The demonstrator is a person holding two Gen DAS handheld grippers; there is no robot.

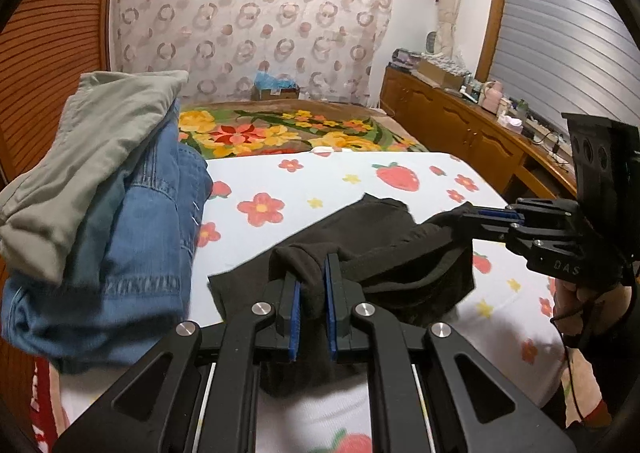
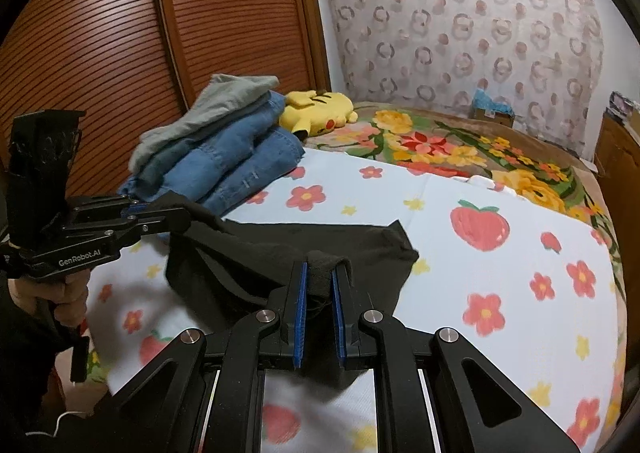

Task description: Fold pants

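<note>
Left wrist view: the left gripper (image 1: 312, 277) has its jaws clamped on a bunched edge of the black pants (image 1: 372, 237), cloth filling the gap between the blue pads (image 1: 295, 317). Right wrist view: the right gripper (image 2: 320, 281) is likewise closed on a fold of the same garment.

Landmark: the strawberry sheet (image 1: 320, 181). The pants hang partly lifted above the sheet, with their far edge resting on it. The stack of folded jeans (image 1: 132, 229) sits at the sheet's left side, near the pants but apart.

Risk assessment:
- Each grip appears to hold only a small bunch of cloth. A fast or uneven pull may slip the fabric out.
- Unequal height between grippers would likely skew the fold line.
- The slack middle may crease under itself when lowered.
- A wide leftward swing could disturb the stack.
</note>
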